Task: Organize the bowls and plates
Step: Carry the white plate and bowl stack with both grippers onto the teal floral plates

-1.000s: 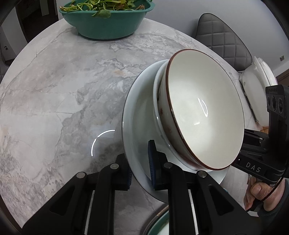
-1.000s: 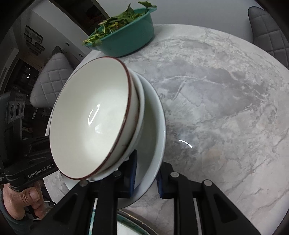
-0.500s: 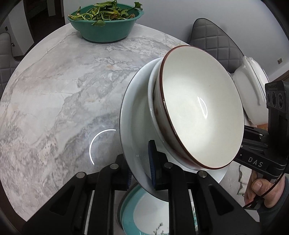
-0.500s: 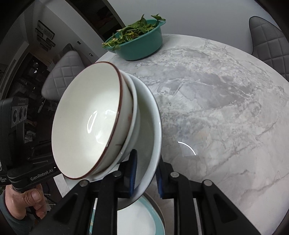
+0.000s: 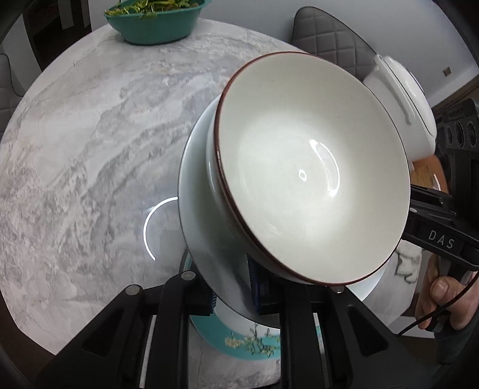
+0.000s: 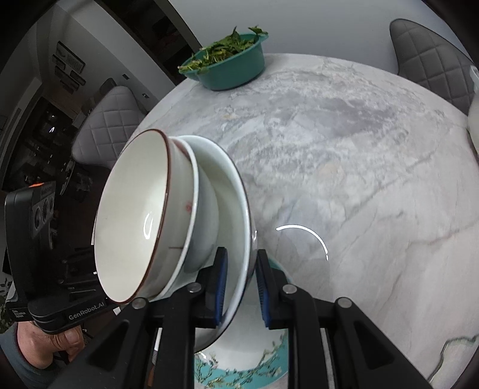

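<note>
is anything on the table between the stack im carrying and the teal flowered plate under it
Nothing visible. Both grippers, left and right, clamp the white plate with two bowls nested on it. The flowered plate lies bare right below, with only air between. The green basin sits far across the table.

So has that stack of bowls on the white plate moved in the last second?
Yes. The stack of bowls has come towards the camera side, away from the green bowl, uncovering a flowered plate beneath.
</note>
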`<state>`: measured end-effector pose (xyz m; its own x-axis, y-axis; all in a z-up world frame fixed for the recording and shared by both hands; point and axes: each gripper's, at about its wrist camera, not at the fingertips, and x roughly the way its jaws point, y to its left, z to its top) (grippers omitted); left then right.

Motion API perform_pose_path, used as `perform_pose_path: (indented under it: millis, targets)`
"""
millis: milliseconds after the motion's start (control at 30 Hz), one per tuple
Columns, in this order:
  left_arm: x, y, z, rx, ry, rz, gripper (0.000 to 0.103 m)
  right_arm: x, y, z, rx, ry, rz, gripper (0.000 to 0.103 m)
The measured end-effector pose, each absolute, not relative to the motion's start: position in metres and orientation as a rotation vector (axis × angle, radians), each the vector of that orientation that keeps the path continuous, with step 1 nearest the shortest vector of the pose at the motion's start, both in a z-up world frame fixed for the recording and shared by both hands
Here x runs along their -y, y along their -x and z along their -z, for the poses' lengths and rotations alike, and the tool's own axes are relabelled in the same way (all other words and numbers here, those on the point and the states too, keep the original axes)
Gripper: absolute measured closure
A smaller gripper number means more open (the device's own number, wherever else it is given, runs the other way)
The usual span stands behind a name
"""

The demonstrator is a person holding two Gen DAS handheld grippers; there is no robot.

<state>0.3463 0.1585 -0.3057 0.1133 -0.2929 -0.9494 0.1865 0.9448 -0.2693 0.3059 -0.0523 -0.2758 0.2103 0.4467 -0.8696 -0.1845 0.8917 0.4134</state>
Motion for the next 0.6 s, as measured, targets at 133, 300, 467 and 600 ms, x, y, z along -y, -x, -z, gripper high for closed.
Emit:
perform_pose_path:
  millis: [133, 300, 467, 600]
  targets:
    - [-0.156, -0.323, 0.312, -1.437, 0.071, 0.378, 0.088, 0.053, -0.281, 0.285, -1.311, -0.261, -0.411, 0.082]
    - [-0.152, -0.298, 0.320, -1.467, 0.044, 0.402, 0.088, 0.055, -0.254, 0.294, -1.335, -0.279, -0.385, 0.082]
    - [-0.150, -0.282, 0.330, -1.491, 0.022, 0.410, 0.088, 0.057, -0.236, 0.310, -1.373, -0.304, -0.364, 0.082]
    - [-0.145, -0.273, 0.336, -1.505, 0.002, 0.416, 0.088, 0.060, -0.228, 0.318, -1.388, -0.320, -0.353, 0.082]
